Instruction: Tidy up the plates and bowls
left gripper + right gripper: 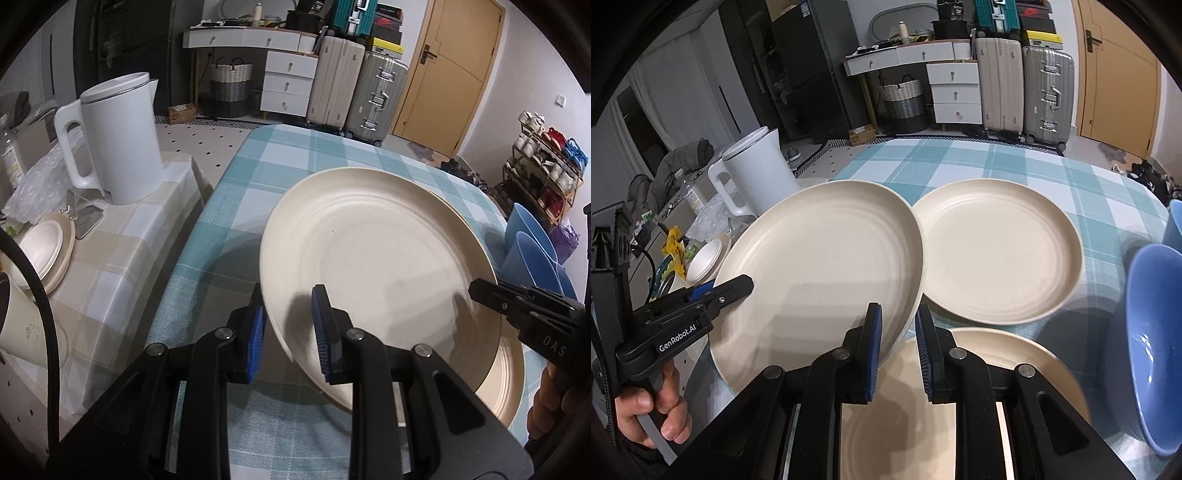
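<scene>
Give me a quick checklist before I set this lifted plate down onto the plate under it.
1. Left gripper pinches the lifted plate by its rim: ok.
2. Right gripper pinches the opposite rim: ok.
3. Lifted plate level: not ok, it is tilted.
4. Near plate below is bare: ok.
5. Clearance from the blue bowl on the right: cannot tell.

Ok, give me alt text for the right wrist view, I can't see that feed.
Both grippers hold one tilted cream plate by opposite rims: the right gripper at its near edge, the left gripper at far left. Two more cream plates lie on the teal checked tablecloth, with a blue bowl at right.
</scene>
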The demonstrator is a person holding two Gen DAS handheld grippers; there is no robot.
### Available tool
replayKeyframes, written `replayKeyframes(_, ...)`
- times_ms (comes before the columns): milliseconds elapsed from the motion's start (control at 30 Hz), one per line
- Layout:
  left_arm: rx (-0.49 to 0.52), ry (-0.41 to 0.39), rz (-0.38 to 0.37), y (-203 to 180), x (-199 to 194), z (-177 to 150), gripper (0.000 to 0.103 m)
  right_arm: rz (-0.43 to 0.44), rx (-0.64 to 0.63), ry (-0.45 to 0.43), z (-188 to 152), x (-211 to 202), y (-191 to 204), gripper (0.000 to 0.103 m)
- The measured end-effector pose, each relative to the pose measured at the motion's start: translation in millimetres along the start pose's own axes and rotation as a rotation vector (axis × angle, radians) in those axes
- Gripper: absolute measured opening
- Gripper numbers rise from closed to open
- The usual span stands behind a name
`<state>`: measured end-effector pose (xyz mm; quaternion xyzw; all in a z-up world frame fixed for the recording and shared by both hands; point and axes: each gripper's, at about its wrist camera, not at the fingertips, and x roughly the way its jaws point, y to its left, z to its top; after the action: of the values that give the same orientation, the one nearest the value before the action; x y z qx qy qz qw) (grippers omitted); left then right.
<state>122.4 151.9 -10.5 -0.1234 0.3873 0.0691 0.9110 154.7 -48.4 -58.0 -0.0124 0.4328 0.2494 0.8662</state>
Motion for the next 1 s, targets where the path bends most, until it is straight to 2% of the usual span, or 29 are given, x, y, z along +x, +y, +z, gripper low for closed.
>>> replayKeyframes(1000, 0.154, 0.037, -0.081, -62.9, -17.6, -14.5, 0.021, -0.071, 0.111, -0.025, -40.2, -55.0, -36.6, 0.020)
